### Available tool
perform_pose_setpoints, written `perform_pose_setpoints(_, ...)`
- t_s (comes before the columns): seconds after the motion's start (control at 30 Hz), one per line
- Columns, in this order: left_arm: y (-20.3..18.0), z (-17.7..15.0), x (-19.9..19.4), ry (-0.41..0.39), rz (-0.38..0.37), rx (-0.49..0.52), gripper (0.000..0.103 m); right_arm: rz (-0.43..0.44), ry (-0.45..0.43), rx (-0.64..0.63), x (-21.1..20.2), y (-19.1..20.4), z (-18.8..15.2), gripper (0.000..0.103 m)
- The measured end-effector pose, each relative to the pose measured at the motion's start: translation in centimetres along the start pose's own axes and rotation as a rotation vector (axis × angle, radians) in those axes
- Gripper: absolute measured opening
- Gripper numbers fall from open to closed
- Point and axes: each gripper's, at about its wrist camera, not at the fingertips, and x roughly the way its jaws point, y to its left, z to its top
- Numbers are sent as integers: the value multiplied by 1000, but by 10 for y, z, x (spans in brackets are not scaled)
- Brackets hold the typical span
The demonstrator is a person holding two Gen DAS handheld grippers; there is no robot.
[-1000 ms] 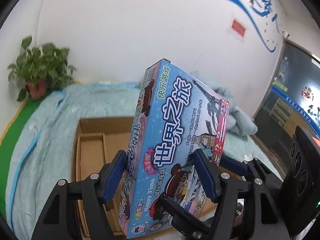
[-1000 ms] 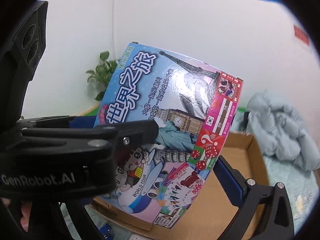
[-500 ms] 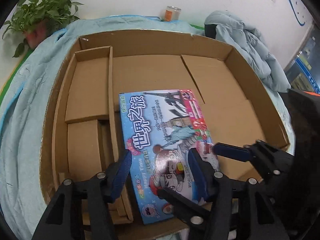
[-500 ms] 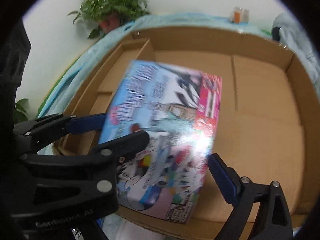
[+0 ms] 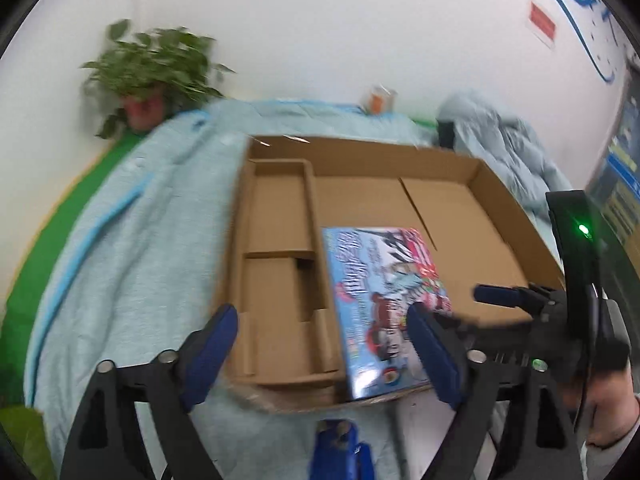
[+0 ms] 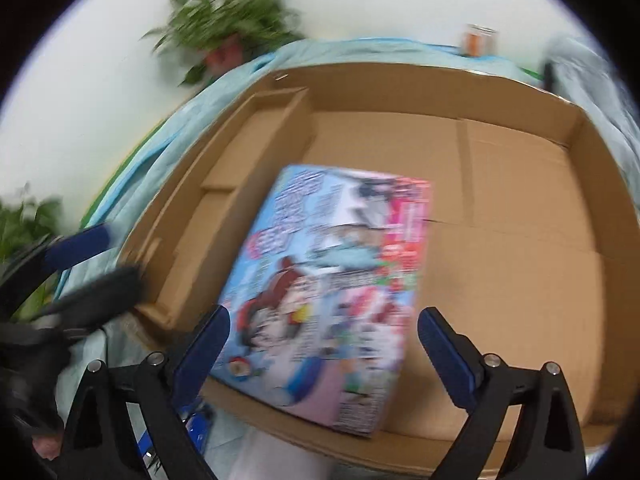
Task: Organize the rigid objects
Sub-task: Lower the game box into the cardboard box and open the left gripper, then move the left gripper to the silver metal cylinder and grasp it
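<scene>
A colourful board game box (image 5: 380,300) (image 6: 332,280) lies flat on the floor of a large open cardboard carton (image 5: 360,148) (image 6: 400,76), close to its near wall. My left gripper (image 5: 324,348) hovers over the carton's near edge. Its jaws are opening, and the pads do not press on the game box, whose near end shows partly between them. My right gripper (image 6: 324,350) is open above the near end of the game box, with its pads clear of the sides. Both views are motion-blurred.
Cardboard dividers (image 5: 312,216) form narrow compartments along the carton's left side. The carton rests on a light blue blanket (image 5: 140,220). At the back are a potted plant (image 5: 156,72), a can (image 5: 380,100) and a bundled jacket (image 5: 504,140). A hand (image 5: 608,412) holds the right gripper.
The game box went from held upright in the air to lying flat in the carton. The left gripper let go, widened and pulled back towards the near edge. The right gripper came lower.
</scene>
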Motion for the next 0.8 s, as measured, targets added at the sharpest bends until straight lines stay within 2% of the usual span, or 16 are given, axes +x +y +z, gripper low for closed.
perform_pose_setpoints(0.07,10,-6,-11,-10,7,-19,87,6,40,68,5,-16,1,96)
perform_pose_setpoints(0.1,13,-10,-16,-13,7,-30,87,30,67,76,10,-18,0,92)
perform_pose_setpoints(0.13,17,-13,-19,-13,8,-36,87,62,104,74,16,-17,-1,88)
perform_pose_setpoints(0.17,19,-17,-23,-11,12,-43,87,101,148,69,23,-13,-3,72)
perform_pose_setpoints(0.2,21,-19,-24,-9,12,-46,87,104,170,57,25,-9,-3,70)
perform_pose_setpoints(0.33,20,-31,-38,-34,4,-42,87,73,105,-17,8,4,-10,70)
perform_pose_setpoints(0.43,8,-34,-47,-86,13,-8,93,21,-9,-61,-22,6,-20,83)
perform_pose_setpoints(0.47,3,-35,-54,-114,29,5,103,-20,-56,-75,-31,7,-21,84)
perform_pose_setpoints(0.53,-5,-37,-62,-159,49,19,103,-74,-129,-86,-55,7,-32,90)
perform_pose_setpoints(0.57,-9,-37,-65,-170,52,22,103,-95,-159,-80,-67,4,-39,98)
perform_pose_setpoints(0.6,-12,-37,-68,-177,48,22,103,-111,-186,-74,-79,2,-47,103)
perform_pose_setpoints(0.67,-20,-39,-74,-193,3,17,102,-146,-218,-76,-90,0,-58,103)
perform_pose_setpoints(0.7,-23,-39,-77,-204,-17,16,90,-166,-234,-77,-92,1,-60,103)
perform_pose_setpoints(0.73,-28,-42,-82,-225,-36,13,71,-171,-251,-75,-90,4,-57,103)
perform_pose_setpoints(0.77,-35,-44,-84,-219,-72,23,18,-164,-272,-71,-95,5,-62,103)
perform_pose_setpoints(0.8,-41,-44,-83,-186,-99,33,0,-145,-295,-72,-102,4,-68,102)
